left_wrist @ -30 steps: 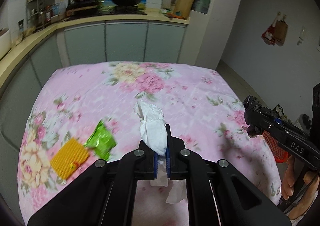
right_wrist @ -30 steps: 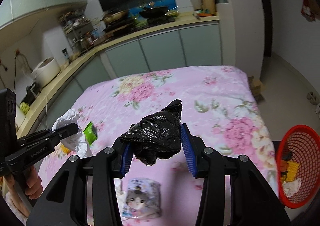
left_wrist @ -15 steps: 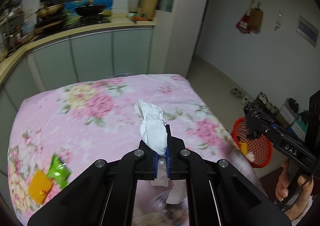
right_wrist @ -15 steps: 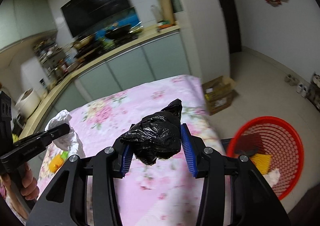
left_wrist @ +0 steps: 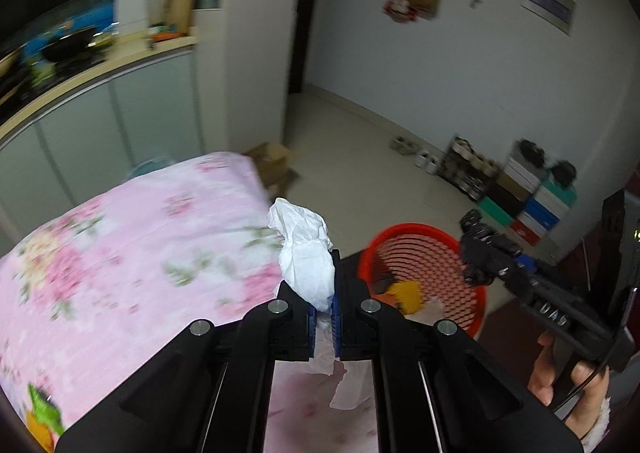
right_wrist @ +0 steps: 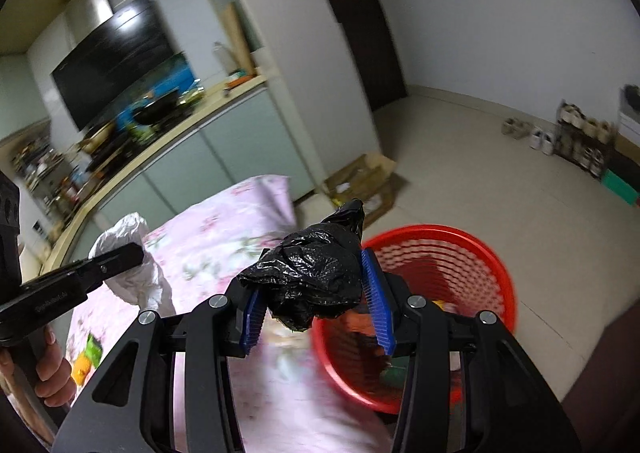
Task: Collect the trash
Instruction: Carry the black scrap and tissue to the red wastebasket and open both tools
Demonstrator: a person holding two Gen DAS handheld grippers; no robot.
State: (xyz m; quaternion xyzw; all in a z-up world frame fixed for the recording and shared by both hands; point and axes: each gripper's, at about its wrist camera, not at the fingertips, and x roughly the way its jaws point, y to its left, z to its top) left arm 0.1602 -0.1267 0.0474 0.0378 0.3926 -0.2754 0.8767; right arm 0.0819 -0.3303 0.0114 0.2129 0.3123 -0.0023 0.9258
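The left claw point(left_wrist: 325, 293) is clamped nearly shut on a crumpled white tissue point(left_wrist: 304, 249), held above the surface's point(left_wrist: 120, 253) edge beside the red basket point(right_wrist: 472, 249). The right claw point(right_wrist: 316, 293), half-open, grips a black plastic bag point(right_wrist: 312, 277) just over the basket's near rim.

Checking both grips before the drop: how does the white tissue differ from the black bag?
The tissue is white, matte paper; the bag is black, glossy plastic. The tissue is pinched thin in the nearly closed left gripper; the bag is a bulky wad holding the right gripper wide. The tissue is above the table edge; the bag is at the basket rim. Both are crumpled and held aloft.
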